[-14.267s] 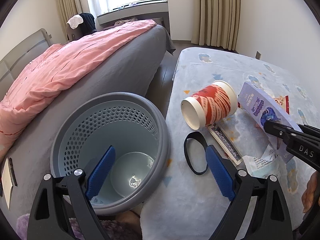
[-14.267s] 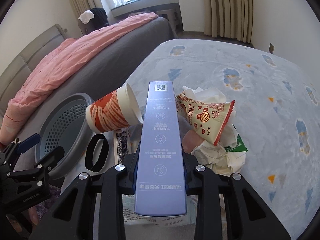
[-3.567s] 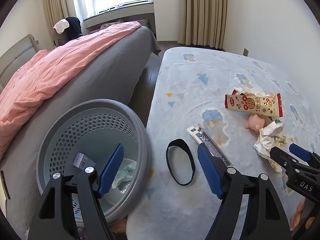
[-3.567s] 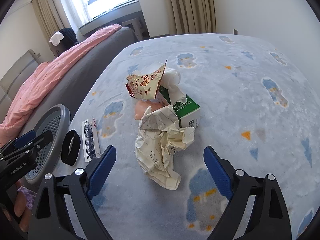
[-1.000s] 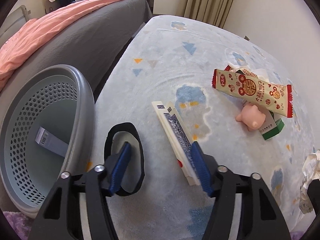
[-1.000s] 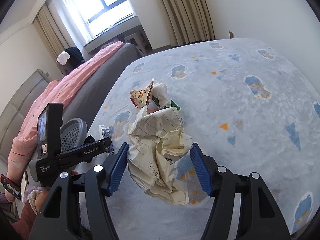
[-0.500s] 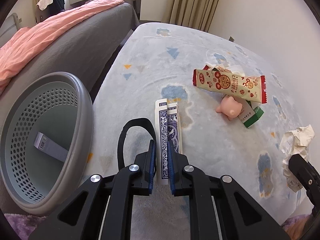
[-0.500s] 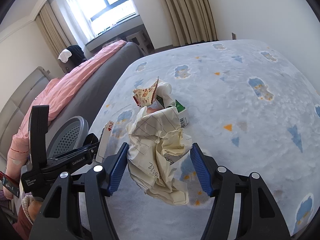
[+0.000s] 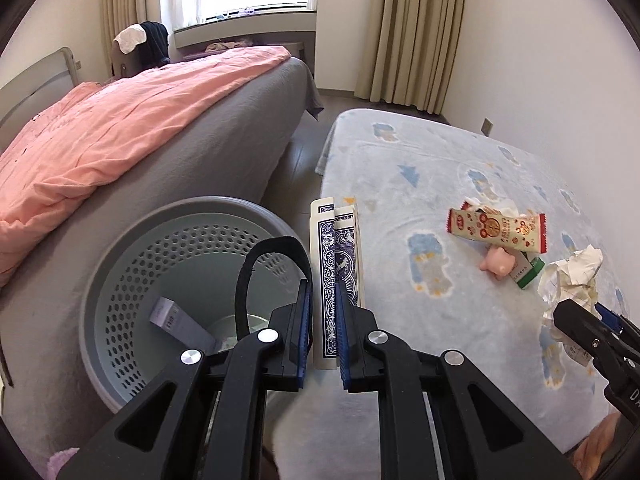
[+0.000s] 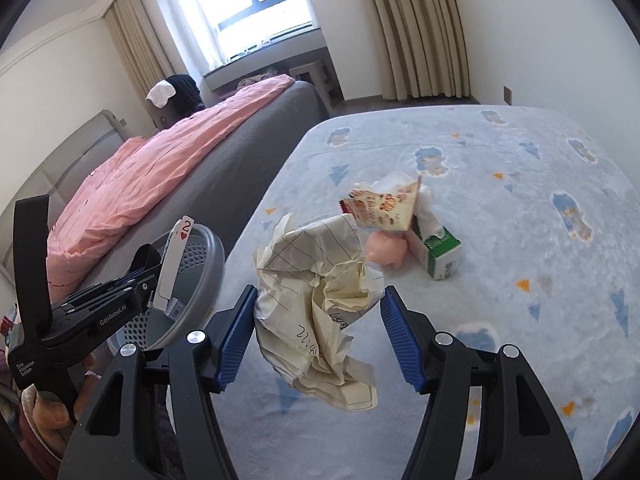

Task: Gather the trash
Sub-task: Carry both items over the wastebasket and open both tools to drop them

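Observation:
My left gripper [image 9: 322, 308] is shut on blue-backed playing cards [image 9: 335, 264] and holds them by the rim of the grey perforated bin [image 9: 120, 256]. A black band [image 9: 256, 264] hangs at its left finger. The bin holds a lilac box [image 9: 176, 320]. My right gripper [image 10: 318, 328] is shut on a crumpled lined paper [image 10: 320, 300], lifted above the blue blanket [image 10: 520, 240]. The paper also shows in the left wrist view [image 9: 572, 276]. In the right wrist view the left gripper [image 10: 148, 276] holds the cards [image 10: 172, 264] over the bin [image 10: 200, 280].
A red-and-cream snack wrapper [image 9: 496, 228], a pink pig toy [image 9: 498, 262] and a green-and-white carton [image 9: 528, 272] lie together on the blanket. A bed with a pink duvet [image 9: 100, 140] stands left of the bin. Curtains and a window are behind.
My left gripper has lifted the cards and the black band off the blanket and swung left to the bin's rim. My right gripper has risen slightly with the paper.

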Motion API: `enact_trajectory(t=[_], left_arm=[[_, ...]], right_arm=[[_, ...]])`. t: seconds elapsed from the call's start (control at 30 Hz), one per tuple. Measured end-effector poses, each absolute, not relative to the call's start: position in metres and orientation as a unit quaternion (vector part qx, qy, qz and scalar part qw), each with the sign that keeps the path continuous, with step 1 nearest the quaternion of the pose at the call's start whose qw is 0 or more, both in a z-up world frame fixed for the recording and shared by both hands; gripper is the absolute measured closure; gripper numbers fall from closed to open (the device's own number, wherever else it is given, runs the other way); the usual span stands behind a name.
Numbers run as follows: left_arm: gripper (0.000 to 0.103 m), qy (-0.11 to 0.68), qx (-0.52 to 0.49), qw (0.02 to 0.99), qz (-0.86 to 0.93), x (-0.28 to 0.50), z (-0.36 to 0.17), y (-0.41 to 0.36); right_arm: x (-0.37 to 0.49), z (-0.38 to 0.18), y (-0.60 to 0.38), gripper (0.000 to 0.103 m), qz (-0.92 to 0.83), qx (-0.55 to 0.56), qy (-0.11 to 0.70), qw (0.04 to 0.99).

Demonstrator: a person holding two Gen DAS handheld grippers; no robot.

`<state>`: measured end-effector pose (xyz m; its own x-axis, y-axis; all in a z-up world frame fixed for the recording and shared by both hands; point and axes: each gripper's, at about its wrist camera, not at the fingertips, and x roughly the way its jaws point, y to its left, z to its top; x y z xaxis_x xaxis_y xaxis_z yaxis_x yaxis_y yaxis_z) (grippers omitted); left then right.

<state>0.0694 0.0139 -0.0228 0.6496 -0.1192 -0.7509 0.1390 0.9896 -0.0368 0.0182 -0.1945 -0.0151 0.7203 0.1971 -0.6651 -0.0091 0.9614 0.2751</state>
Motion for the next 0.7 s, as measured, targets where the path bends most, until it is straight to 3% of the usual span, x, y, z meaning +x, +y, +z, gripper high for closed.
enact_trajectory(t=[0.7], left_arm=[[0.091, 0.413, -0.008, 0.909, 0.048, 0.082, -0.025, 0.142]], right_arm=[[0.083, 0.001, -0.048, 0.042, 0.184, 0.058, 0.369, 0.909]])
